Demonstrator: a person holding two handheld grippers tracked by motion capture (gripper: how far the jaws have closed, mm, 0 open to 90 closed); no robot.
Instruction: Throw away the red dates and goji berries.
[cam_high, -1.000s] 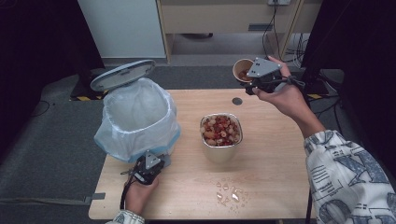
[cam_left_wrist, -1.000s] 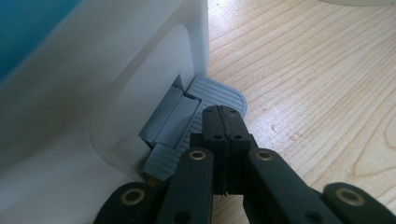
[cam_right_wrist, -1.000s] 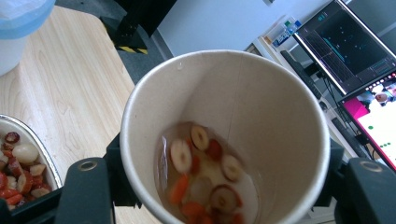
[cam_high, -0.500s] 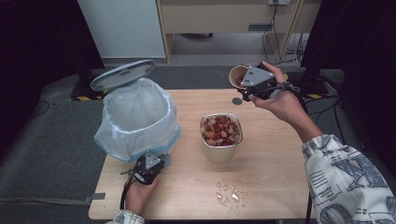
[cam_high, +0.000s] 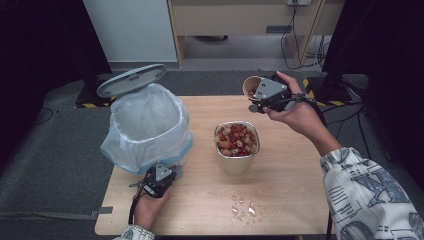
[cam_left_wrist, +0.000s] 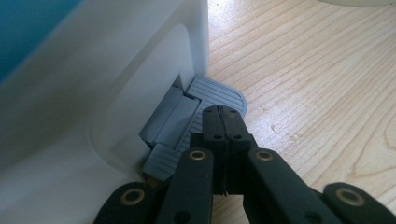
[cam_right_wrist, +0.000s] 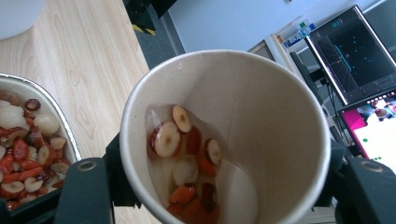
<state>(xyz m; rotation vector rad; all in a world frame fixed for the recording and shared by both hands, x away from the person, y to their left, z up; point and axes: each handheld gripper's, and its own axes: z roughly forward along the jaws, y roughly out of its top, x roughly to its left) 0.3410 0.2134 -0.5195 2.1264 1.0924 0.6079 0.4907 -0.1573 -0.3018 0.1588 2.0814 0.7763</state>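
High view: right gripper (cam_high: 259, 96) grasps cup (cam_high: 252, 86) of fruit scraps at far edge, left gripper (cam_high: 161, 176) clenched on bin (cam_high: 145, 127) pedal (cam_left_wrist: 219, 93), lid up; next, tip cup into bin.

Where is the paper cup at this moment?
In the high view the paper cup is gripped in the right tool, tilted above the table's far edge, beyond the metal container of fruit pieces.
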